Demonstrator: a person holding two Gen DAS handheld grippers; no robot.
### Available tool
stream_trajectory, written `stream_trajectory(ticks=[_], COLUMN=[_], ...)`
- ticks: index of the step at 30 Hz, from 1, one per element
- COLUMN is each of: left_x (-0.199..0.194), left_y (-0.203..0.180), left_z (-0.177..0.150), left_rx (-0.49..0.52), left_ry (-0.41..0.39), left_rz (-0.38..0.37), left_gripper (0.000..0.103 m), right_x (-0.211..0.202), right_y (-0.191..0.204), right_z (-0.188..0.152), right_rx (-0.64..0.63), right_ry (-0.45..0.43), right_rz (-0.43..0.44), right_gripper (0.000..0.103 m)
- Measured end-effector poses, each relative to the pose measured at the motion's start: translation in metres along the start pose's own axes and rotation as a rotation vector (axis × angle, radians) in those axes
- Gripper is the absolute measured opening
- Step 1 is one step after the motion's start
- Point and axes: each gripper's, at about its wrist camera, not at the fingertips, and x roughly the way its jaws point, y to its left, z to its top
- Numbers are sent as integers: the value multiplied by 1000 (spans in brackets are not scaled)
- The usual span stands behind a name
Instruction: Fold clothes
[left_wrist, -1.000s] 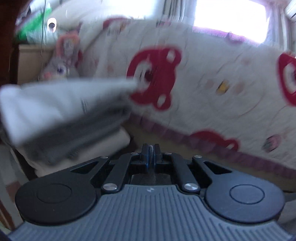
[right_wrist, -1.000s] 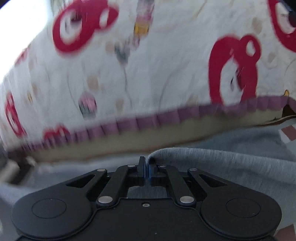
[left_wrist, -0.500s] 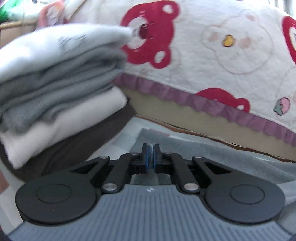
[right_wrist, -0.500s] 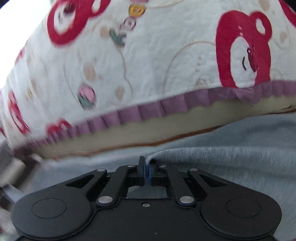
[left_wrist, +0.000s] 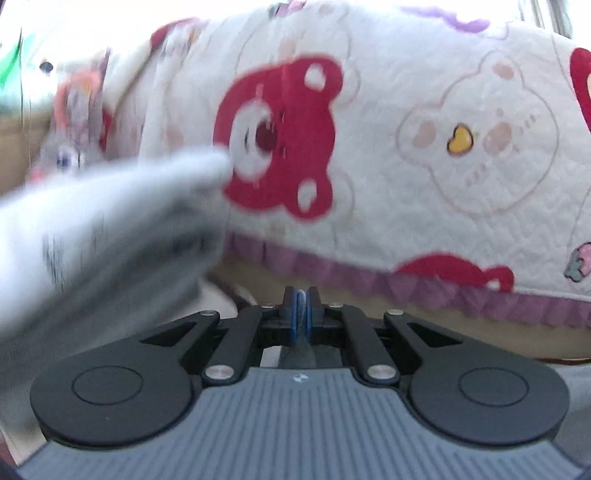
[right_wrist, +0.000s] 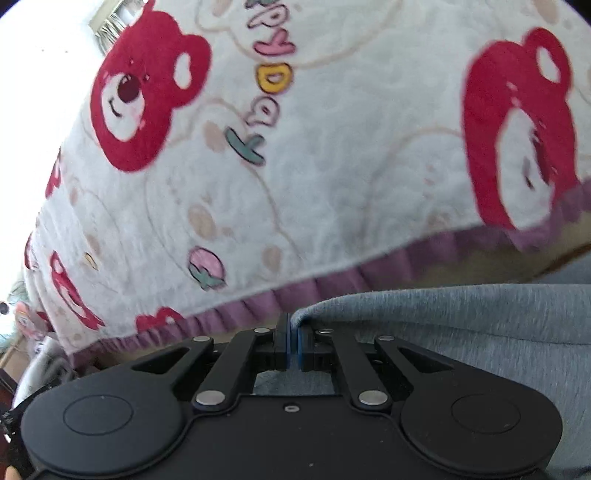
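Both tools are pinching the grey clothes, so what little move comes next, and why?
Probably carry the pinched edge of the grey garment forward and lay it down to finish the fold. The right tool is shut on that edge and the left tool seems shut on cloth too, beside the blurred folded stack.

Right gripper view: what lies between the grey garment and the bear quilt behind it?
In the right wrist view, a purple frill edging the quilt, then a beige band, lie between it and the grey garment.

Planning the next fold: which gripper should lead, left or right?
Right, probably. The right gripper is shut on the grey garment with its edge clearly in view. The left gripper is also shut, its cloth barely visible.
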Motion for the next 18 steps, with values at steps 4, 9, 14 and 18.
stream_trajectory(ticks=[4,9,14,18], left_x=[56,96,113,130], left_y=[-2,-33,-47,-32], left_z=[-7,-28,-24,-28], left_rx=[-68,75,115,-73], left_ry=[128,143,58,216], left_rz=[-23,27,45,-156], left_gripper=[4,4,4,37], right_x=[34,75,88,99], right_y=[1,4,5,-10], right_z=[13,5,4,-8], right_rx=[-33,-99,-118,3], right_ry=[78,137,103,115], right_rz=[-77,-202,-279,-300], right_gripper=[6,6,5,52])
